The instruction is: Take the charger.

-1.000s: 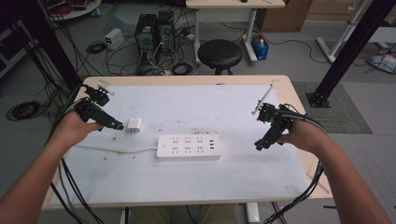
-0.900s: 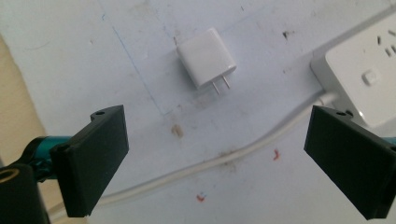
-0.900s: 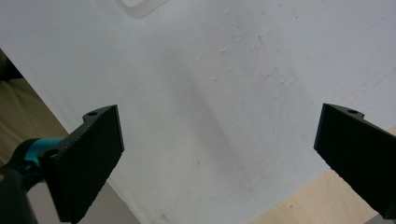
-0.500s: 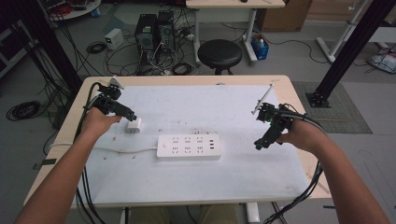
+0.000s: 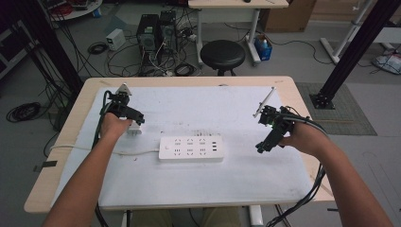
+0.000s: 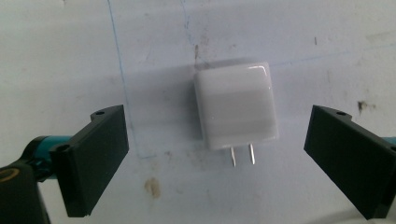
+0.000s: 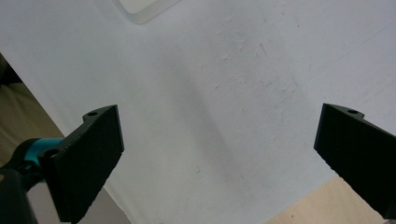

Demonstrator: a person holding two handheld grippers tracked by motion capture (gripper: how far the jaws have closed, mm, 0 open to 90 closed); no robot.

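A white plug-in charger (image 6: pixel 235 106) with two metal prongs lies flat on the white mat, prongs pointing toward the camera in the left gripper view. My left gripper (image 6: pixel 219 163) hovers over it, open, one jaw on each side and clear of its body. From above, that left gripper (image 5: pixel 135 119) sits at the mat's left, with the charger (image 5: pixel 135 128) just beneath it. A white power strip (image 5: pixel 190 148) lies in the middle of the mat. My right gripper (image 5: pixel 263 145) is open above bare mat to the right of the strip, with nothing between its jaws.
The white mat (image 5: pixel 198 184) covers most of a wooden table (image 5: pixel 302 101). The strip's cord (image 5: pixel 85 148) runs off to the left edge. A corner of the strip (image 7: pixel 142 9) shows at the top of the right gripper view. A black stool (image 5: pixel 222 54) and computer cases stand beyond the table.
My left gripper has moved right and away from me, from the mat's left edge to directly over the charger. The right gripper has stayed in place.
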